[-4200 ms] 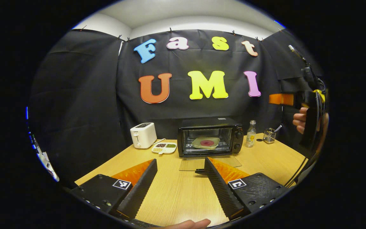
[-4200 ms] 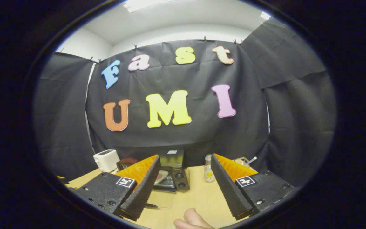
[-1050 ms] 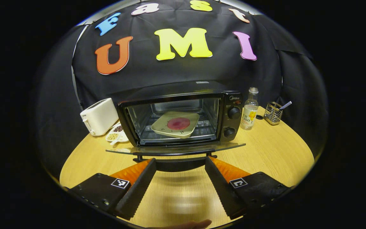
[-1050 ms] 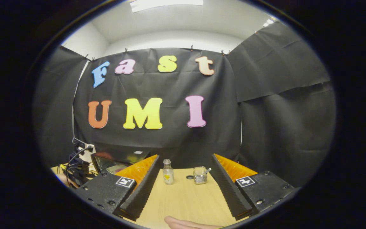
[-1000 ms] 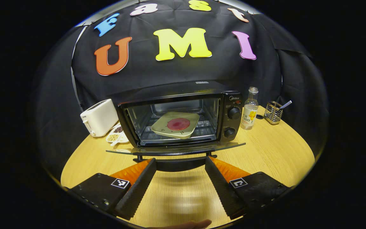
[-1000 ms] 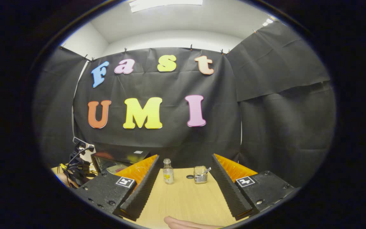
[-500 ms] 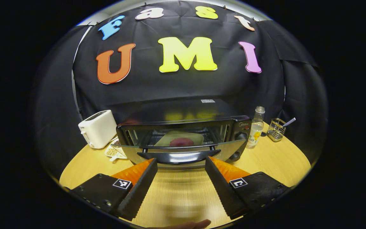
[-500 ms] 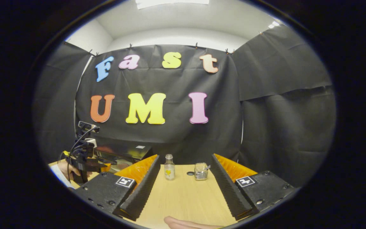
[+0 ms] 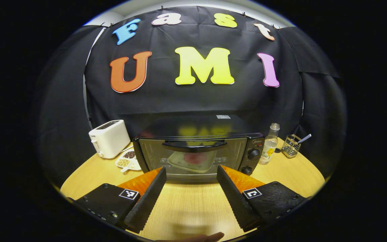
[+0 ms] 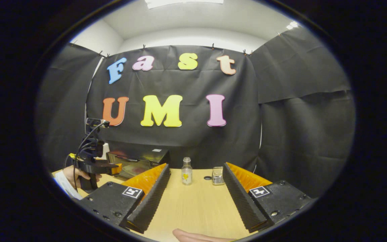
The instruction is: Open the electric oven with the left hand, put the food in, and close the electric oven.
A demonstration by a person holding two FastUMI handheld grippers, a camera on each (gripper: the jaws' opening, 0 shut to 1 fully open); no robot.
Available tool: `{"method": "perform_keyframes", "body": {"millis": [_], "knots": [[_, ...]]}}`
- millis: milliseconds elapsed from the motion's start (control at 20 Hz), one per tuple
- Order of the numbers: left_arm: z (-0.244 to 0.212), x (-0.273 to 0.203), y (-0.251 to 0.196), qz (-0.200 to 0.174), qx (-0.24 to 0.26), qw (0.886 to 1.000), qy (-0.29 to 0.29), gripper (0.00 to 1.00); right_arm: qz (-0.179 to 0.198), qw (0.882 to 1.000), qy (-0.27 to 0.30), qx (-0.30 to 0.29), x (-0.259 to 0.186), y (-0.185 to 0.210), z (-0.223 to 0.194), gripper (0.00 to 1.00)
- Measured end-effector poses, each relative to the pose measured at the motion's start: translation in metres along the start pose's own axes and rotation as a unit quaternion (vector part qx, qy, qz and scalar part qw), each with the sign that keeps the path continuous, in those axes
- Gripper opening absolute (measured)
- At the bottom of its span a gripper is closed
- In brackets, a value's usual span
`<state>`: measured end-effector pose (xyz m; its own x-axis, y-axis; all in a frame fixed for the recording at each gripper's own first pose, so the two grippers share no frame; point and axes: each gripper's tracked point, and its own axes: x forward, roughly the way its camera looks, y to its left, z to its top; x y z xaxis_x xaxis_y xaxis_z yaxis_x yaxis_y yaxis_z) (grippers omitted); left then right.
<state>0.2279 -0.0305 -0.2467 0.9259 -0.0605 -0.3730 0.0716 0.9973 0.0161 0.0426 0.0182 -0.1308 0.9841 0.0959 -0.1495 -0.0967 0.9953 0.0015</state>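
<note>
The left gripper (image 9: 190, 181), jaws spread and empty at bottom centre, has just swung shut the electric oven (image 9: 197, 148) door, plated food (image 9: 193, 159) inside, so the task looks finished.

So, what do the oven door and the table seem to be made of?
Oven door: likely clear glass in a dark, glossy frame; the plate of food shows through it. Table: light wood or wood-look laminate, going by the visible grain; which one is unclear.
</note>
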Motion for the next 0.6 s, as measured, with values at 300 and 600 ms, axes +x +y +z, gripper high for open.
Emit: {"method": "perform_keyframes", "body": {"millis": [300,600], "knots": [[0.018,-0.097,-0.002,0.009,0.005,0.998,-0.055,0.96,-0.011,1.000,-0.004,0.013,-0.026,0.005,0.000,1.00],[0.032,-0.207,0.001,-0.006,-0.004,0.997,-0.083,0.96,-0.033,0.999,-0.020,0.009,-0.067,0.011,0.011,1.00]]}}
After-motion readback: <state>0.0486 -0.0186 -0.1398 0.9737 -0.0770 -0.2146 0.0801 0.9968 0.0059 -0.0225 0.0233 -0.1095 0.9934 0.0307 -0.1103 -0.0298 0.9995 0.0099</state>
